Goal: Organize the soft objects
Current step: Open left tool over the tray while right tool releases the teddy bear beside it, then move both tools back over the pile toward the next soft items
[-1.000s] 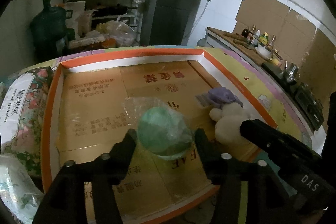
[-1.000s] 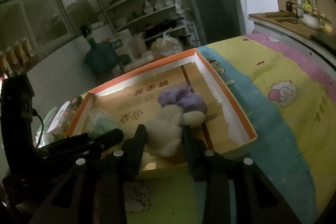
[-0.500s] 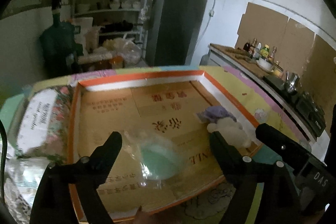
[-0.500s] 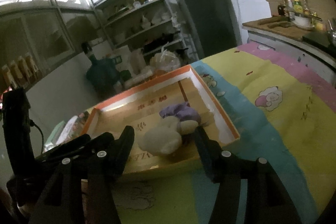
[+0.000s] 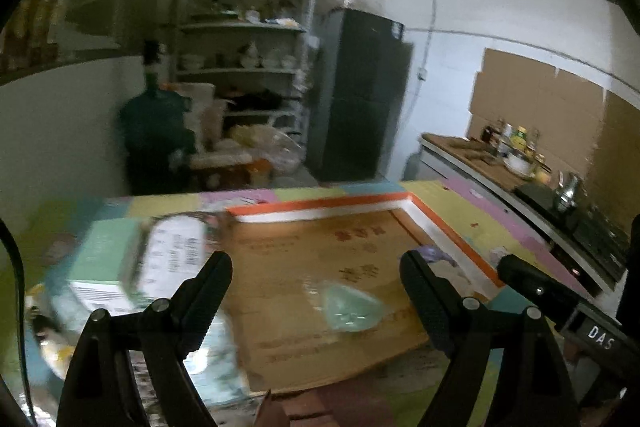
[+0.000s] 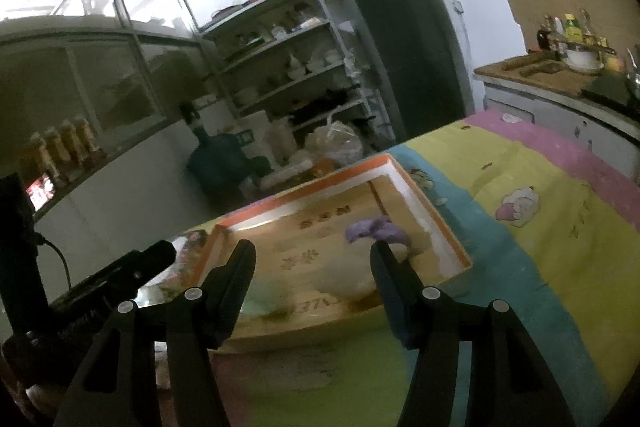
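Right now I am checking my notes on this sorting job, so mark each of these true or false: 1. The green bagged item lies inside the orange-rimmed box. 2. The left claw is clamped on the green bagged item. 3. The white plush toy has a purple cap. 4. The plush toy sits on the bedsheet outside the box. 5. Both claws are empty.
1. True: the green bagged item lies on the cardboard floor of the orange-rimmed box.
2. False: the left claw stands wide open, apart from it.
3. True: the white plush toy has a purple cap.
4. False: it lies inside the box, near the right wall.
5. True: the right claw is open too, with nothing held.
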Demonstrator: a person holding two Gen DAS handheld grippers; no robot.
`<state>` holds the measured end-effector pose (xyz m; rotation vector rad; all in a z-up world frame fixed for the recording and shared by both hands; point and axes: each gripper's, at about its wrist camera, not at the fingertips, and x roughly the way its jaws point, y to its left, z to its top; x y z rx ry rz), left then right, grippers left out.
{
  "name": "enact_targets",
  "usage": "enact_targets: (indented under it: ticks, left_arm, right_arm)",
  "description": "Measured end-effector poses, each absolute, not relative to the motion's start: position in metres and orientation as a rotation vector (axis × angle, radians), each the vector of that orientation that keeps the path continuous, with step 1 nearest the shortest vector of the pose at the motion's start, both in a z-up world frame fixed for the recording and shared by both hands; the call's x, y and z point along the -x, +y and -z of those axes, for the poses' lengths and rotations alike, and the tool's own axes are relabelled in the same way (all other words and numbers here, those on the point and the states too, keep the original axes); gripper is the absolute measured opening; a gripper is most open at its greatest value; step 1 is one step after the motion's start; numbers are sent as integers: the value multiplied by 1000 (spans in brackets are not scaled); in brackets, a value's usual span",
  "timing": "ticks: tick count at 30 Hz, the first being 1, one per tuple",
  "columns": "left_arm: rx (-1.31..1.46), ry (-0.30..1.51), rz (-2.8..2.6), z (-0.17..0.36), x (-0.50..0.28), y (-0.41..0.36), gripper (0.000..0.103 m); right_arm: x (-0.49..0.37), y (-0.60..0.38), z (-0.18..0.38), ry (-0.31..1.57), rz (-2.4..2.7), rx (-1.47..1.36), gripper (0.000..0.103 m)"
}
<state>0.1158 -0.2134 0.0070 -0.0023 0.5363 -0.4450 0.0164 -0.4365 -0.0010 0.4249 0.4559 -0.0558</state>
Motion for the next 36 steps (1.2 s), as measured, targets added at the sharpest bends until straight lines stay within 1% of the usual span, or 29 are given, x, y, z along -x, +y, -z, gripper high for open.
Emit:
enact_targets:
  ticks: [1, 4, 7, 9, 15, 26, 36]
  left_arm:
    - [0, 527, 430, -8, -113, -208, 86]
    - [1, 514, 407, -12, -107, -189, 86]
    - [43, 516, 385, -15, -103, -165, 86]
    - [54, 513, 367, -16, -101, -152, 83]
    - [45, 498, 329, -17, -90, -110, 81]
    - [93, 475, 228, -17, -73, -33, 80]
    - [130, 485, 143, -7, -69, 17, 78]
  right_arm:
    - [-16, -432, -1, 453, 50, -420, 62]
    - [-15, -415, -8, 445, 30, -391, 71]
    - [-13, -400, -14, 433, 10, -363, 71]
    - [-12, -388, -18, 425, 1, -347, 72]
    - [-10, -357, -23, 415, -31, -310, 72]
    - [-12, -296, -23, 416, -138, -241, 72]
    - [-17, -259, -19, 440, -204, -218, 72]
